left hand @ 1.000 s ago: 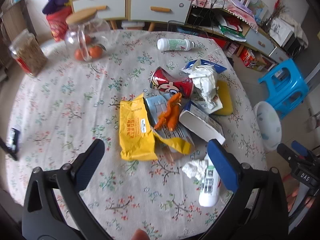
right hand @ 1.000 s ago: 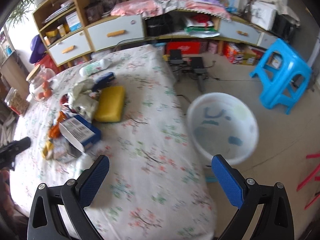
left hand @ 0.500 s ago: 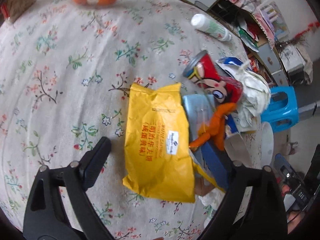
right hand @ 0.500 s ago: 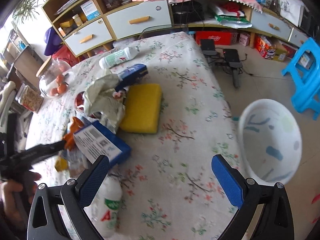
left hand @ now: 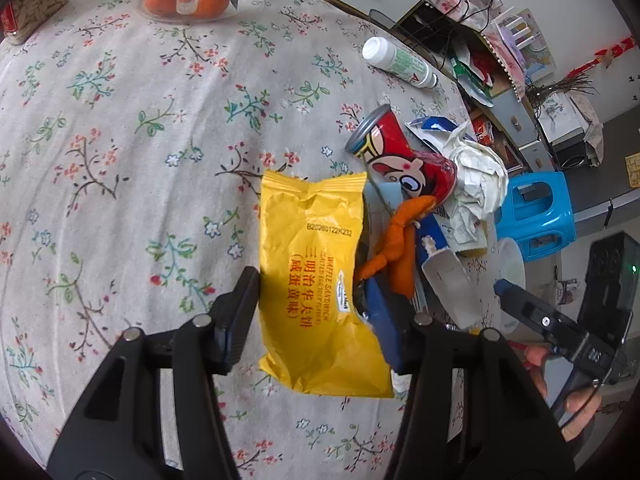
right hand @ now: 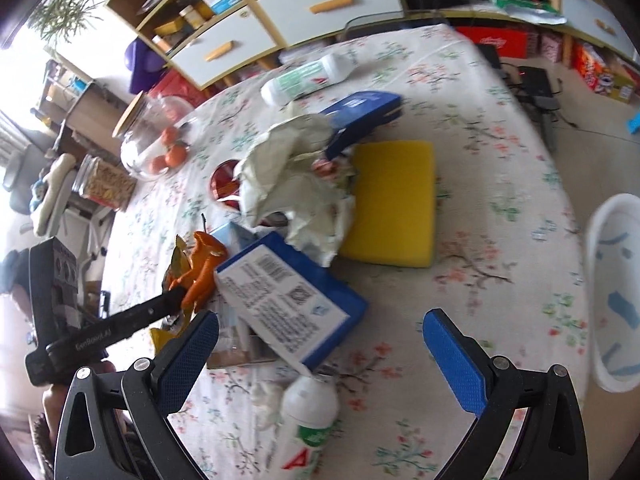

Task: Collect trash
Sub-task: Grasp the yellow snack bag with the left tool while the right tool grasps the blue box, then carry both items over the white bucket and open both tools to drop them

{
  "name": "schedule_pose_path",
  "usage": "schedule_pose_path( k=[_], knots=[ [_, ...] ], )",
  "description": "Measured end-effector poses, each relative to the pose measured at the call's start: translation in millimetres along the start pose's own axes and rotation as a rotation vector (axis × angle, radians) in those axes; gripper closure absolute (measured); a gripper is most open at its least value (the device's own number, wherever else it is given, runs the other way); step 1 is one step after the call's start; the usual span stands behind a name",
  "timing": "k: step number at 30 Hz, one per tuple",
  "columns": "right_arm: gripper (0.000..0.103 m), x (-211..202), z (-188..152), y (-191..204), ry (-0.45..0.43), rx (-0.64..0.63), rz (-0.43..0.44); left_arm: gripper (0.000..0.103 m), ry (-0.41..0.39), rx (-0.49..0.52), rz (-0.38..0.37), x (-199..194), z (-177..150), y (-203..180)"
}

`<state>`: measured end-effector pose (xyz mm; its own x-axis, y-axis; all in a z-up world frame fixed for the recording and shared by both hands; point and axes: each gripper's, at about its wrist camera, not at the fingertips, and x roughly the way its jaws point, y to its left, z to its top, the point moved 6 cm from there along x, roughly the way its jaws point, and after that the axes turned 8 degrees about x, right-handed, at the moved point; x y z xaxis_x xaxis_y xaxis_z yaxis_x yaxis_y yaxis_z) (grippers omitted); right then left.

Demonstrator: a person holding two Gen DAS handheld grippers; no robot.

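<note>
From the left wrist, the left gripper [left hand: 316, 304] had just been closing round the yellow snack wrapper [left hand: 316, 276], which lay flat on the flowered worktop [left hand: 120, 128] between its jaws; whether the pads pressed it yet I could not tell. From the right wrist, the right gripper [right hand: 320, 344] hung released, jaws wide, over a white bottle [right hand: 308, 420] and a blue box [right hand: 288, 304], touching neither.
</note>
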<state>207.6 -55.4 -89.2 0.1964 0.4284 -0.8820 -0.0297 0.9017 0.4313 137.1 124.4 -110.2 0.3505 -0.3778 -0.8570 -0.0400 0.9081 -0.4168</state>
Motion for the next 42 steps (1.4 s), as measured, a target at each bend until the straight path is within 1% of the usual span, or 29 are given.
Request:
schedule_pose_path(
  k=[4,6,7,8,10,11,12,13,14,16,19,20,22,25,26,27,30,31,32,34,35,36,37,40,42],
  knots=[
    [0.001,16,1,5,0.039,0.008,0.022,0.047,-0.020,0.015,0.000,-8,1,7],
    [0.003,23,2,6,0.053,0.017,0.026,0.047,-0.031,0.024,0.009,-14,-1,11],
    [0.004,26,3,6,0.058,0.022,0.029,0.047,-0.034,0.026,0.019,-15,1,11],
    [0.005,28,3,6,0.066,0.030,0.030,0.042,-0.039,0.027,0.037,-18,1,15],
    [0.011,32,2,6,0.082,0.042,0.043,0.035,-0.041,0.031,0.048,-18,4,15],
    [0.017,35,2,7,0.089,0.047,0.046,0.031,-0.035,0.034,0.049,-19,4,16],
    [0.024,38,1,7,0.100,0.053,0.051,0.030,-0.035,0.041,0.050,-19,4,15],
    [0.028,39,-1,6,0.109,0.056,0.055,0.028,-0.034,0.050,0.051,-20,4,15],
    [0.035,40,-3,5,0.118,0.058,0.059,0.026,-0.027,0.067,0.055,-20,2,15],
    [0.036,40,-4,4,0.116,0.056,0.059,0.025,0.003,0.101,0.070,-17,-3,13],
    [0.037,33,-4,5,0.098,0.039,0.053,0.025,0.072,0.169,0.148,-3,-15,13],
    [0.041,29,-5,3,0.092,0.035,0.053,0.025,0.084,0.184,0.166,1,-18,13],
    [0.042,23,-5,4,0.078,0.032,0.057,0.025,0.111,0.216,0.200,10,-24,13],
    [0.045,11,-6,4,0.055,0.024,0.064,0.025,0.102,0.291,0.261,14,-31,7],
    [0.046,8,-6,3,0.048,0.023,0.067,0.030,0.100,0.310,0.278,15,-33,6],
    [0.053,3,-7,2,0.043,0.022,0.072,0.033,0.094,0.325,0.293,15,-35,4],
    [0.057,-4,-8,-2,0.032,0.024,0.080,0.039,0.080,0.330,0.295,12,-37,4],
    [0.057,-7,-8,-3,0.027,0.024,0.078,0.049,0.072,0.324,0.291,10,-38,5],
    [0.057,-8,-9,-4,0.023,0.023,0.077,0.055,0.064,0.315,0.282,8,-38,6],
    [0.058,-12,-10,-8,0.017,0.027,0.074,0.059,0.051,0.291,0.265,4,-36,9],
    [0.058,-14,-10,-9,0.013,0.028,0.073,0.066,0.038,0.279,0.263,1,-35,11],
    [0.058,-18,-11,-12,0.008,0.028,0.074,0.080,0.030,0.273,0.262,-2,-34,12],
    [0.058,-18,-11,-10,0.003,0.028,0.074,0.084,0.025,0.266,0.255,-4,-33,13],
    [0.058,-29,-11,-12,-0.019,0.028,0.089,0.084,-0.002,0.244,0.245,-13,-33,18],
    [0.058,-35,-11,-12,-0.033,0.028,0.096,0.086,-0.024,0.239,0.237,-16,-31,15]
  ],
)
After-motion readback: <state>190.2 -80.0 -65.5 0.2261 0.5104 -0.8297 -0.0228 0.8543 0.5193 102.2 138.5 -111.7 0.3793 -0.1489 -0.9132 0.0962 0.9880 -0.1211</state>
